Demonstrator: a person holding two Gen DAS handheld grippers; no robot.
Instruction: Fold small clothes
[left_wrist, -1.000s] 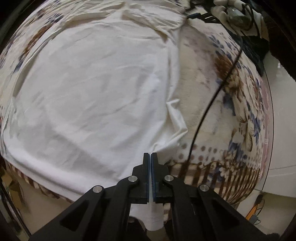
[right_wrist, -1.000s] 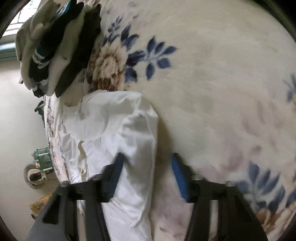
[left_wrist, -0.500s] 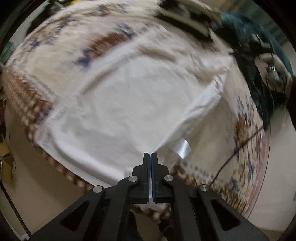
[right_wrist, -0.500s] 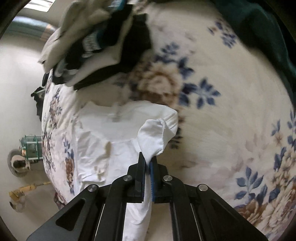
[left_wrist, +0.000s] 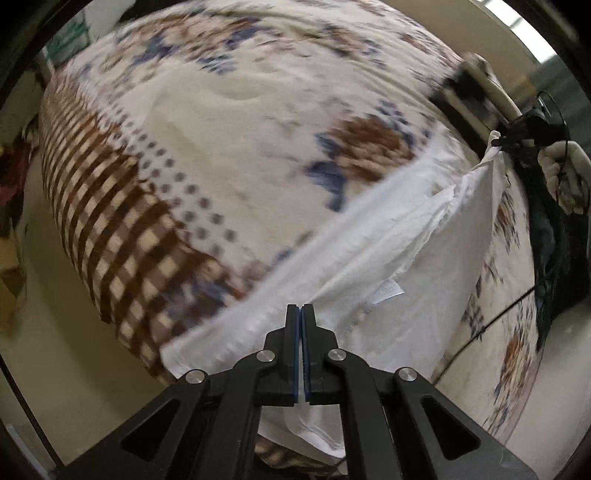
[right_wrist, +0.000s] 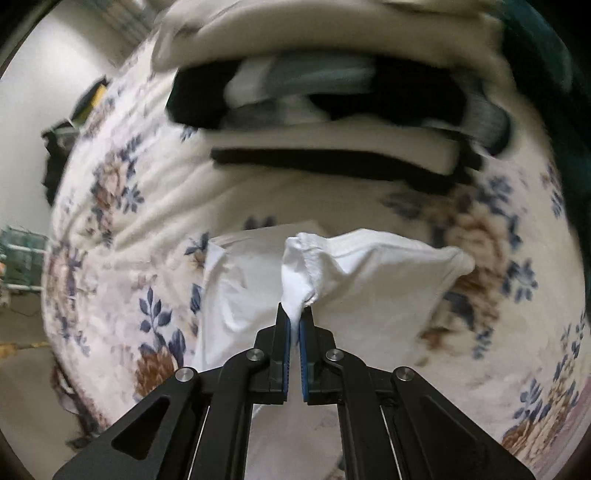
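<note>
White shirt (left_wrist: 388, 258) edges pinched by left hand-held gripper (left_wrist: 300, 314) & right hand-held gripper (right_wrist: 294, 317), above blanket (left_wrist: 221, 147).

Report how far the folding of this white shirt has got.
Done: both grips are made. The left gripper is shut on the white shirt and the right gripper on its other end. In hand: the shirt hangs half-lifted off the floral blanket. Left: no finished fold shows; it still has to join the folded pile.
</note>
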